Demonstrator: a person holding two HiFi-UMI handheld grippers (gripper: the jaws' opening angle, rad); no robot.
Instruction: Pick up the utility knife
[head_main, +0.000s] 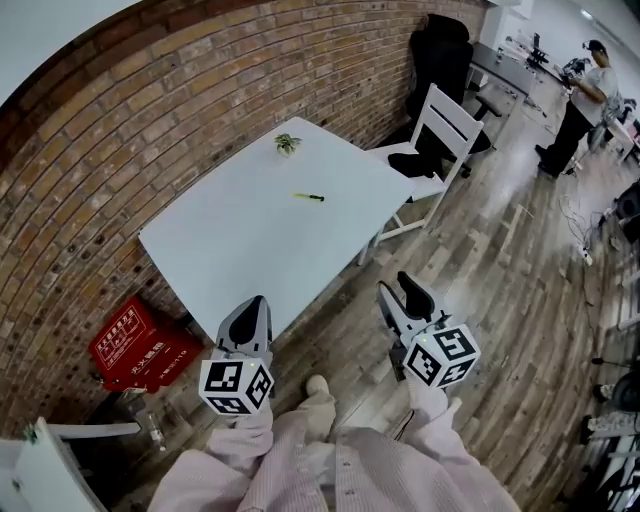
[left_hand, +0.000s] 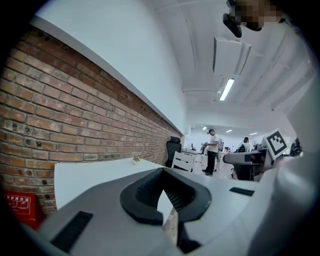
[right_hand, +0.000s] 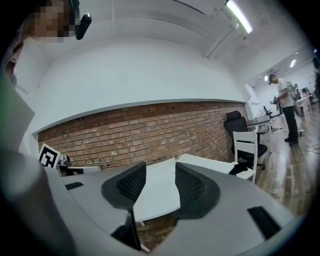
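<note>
Utility knife (head_main: 309, 196) is just lying on the white table (head_main: 250, 240), out past the middle, nothing touching it. Left gripper (head_main: 256, 304) hangs by the table's near edge with its jaws pinched together on nothing. Right gripper (head_main: 392, 281) is over the floor beside it, jaws spread partway, also empty. So I'd call this the approach stage, grab not started. Next move probably means reaching across with an open claw and lining it up over the knife.
</note>
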